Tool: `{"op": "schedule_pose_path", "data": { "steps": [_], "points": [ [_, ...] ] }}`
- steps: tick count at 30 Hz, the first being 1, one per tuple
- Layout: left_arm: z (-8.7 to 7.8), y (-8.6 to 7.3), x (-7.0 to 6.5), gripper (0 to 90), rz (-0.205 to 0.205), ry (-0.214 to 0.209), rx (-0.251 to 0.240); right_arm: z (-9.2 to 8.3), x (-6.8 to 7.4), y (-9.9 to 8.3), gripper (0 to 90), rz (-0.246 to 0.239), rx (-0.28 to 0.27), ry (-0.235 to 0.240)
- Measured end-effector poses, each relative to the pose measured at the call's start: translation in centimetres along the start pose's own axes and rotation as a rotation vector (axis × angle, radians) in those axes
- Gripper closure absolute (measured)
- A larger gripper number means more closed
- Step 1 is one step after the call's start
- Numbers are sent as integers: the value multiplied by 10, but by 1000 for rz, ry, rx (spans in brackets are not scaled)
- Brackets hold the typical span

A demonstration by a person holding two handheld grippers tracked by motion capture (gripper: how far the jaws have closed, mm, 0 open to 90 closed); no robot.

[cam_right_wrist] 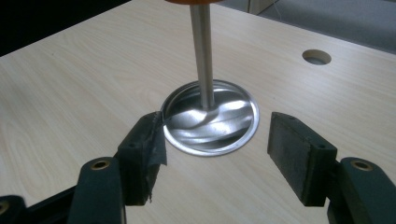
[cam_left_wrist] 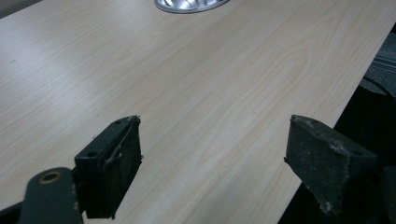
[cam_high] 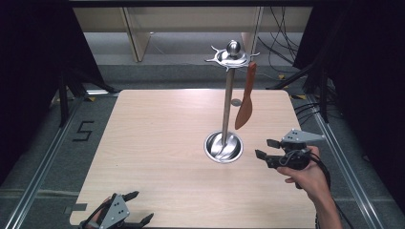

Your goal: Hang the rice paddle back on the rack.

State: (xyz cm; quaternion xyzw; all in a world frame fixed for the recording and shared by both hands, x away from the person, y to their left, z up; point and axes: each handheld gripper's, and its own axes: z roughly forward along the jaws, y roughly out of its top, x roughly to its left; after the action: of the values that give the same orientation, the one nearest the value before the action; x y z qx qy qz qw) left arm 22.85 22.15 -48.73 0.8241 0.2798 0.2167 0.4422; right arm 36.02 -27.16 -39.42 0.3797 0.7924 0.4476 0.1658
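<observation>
A steel utensil stand (cam_high: 228, 95) rises from a round shiny base (cam_high: 223, 147) near the table's middle right. An orange-brown wooden spatula (cam_high: 245, 102) hangs blade down from a hook on the stand's top ring (cam_high: 231, 57). My right gripper (cam_high: 266, 148) is open just to the right of the base, low over the table, with nothing between its jaws. In the right gripper view the base (cam_right_wrist: 212, 119) and pole (cam_right_wrist: 202, 51) lie straight ahead of that gripper (cam_right_wrist: 217, 149). My left gripper (cam_high: 139, 207) is open at the table's near left edge, also empty (cam_left_wrist: 212, 154).
The light wooden table (cam_high: 162, 143) has a small round hole (cam_high: 236, 102) behind the stand. Black curtains flank both sides. Cables lie on the floor at the back right, and metal rails run along the table's sides.
</observation>
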Motion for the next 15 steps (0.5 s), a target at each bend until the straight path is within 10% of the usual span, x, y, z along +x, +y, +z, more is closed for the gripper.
{"op": "schedule_pose_path", "data": {
  "steps": [15],
  "points": [
    [-1,1,3,177,50,-3,14,5,6,-13,368,4,35,-8]
  ]
}}
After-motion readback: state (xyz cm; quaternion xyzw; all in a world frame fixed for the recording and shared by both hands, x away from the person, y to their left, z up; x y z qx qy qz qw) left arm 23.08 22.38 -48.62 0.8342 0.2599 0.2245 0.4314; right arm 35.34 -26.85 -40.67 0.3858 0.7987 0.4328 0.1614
